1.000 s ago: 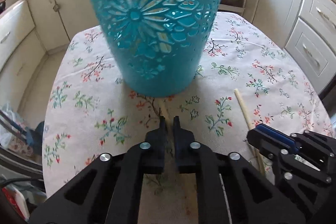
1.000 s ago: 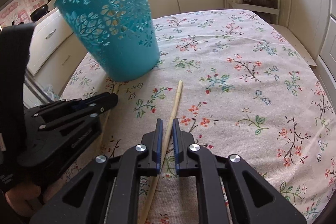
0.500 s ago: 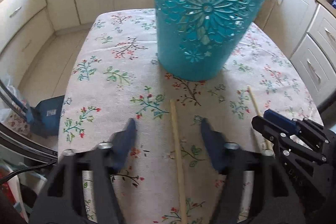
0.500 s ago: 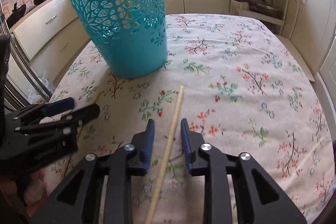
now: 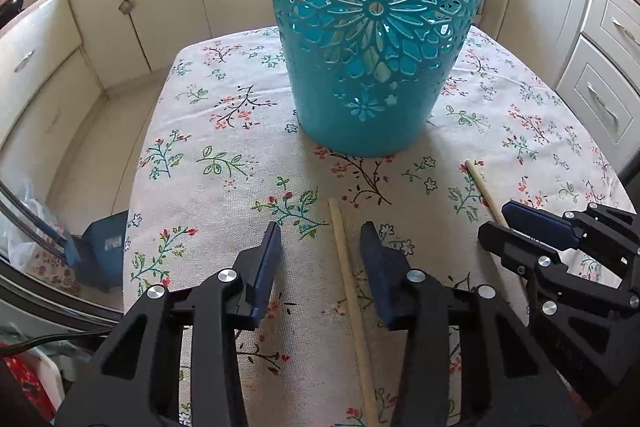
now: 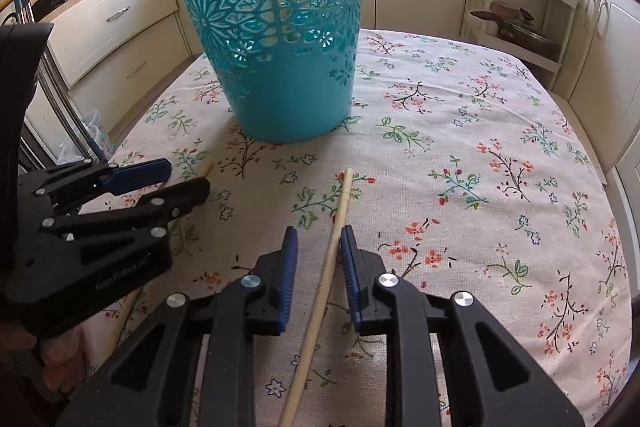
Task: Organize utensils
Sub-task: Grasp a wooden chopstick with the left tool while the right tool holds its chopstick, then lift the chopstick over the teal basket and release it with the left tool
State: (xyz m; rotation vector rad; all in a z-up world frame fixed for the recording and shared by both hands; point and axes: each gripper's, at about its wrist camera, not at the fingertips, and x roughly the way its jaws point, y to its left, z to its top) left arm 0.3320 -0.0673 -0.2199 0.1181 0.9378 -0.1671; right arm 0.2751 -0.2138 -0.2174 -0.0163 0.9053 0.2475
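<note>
Two wooden sticks lie on the desk (image 5: 224, 131), near side of the teal basket (image 5: 376, 39), which stands upright mid-desk on the floral cloth.

Left hand-held gripper (image 5: 320, 247): jaws spread and closing, the left stick (image 5: 348, 283) between them, lying closer to the right pad; no pad touches it. Right hand-held gripper (image 6: 318, 253): jaws narrowly apart and closing, the right stick (image 6: 324, 283) between them, just beside the right pad – contact cannot be confirmed.

Step in hand, as judged: grasp both sticks for transfer into the basket.
- Centre each stick between the pads before closing, or it may roll or skew.
- Keep the fingertips low on the cloth – a thin stick slips under raised pads.
- Lift clear of the basket rim before tipping in.

Legible writing: raised lettering on the left gripper body in the right wrist view, beginning "Gen"; the rest is unclear.
</note>
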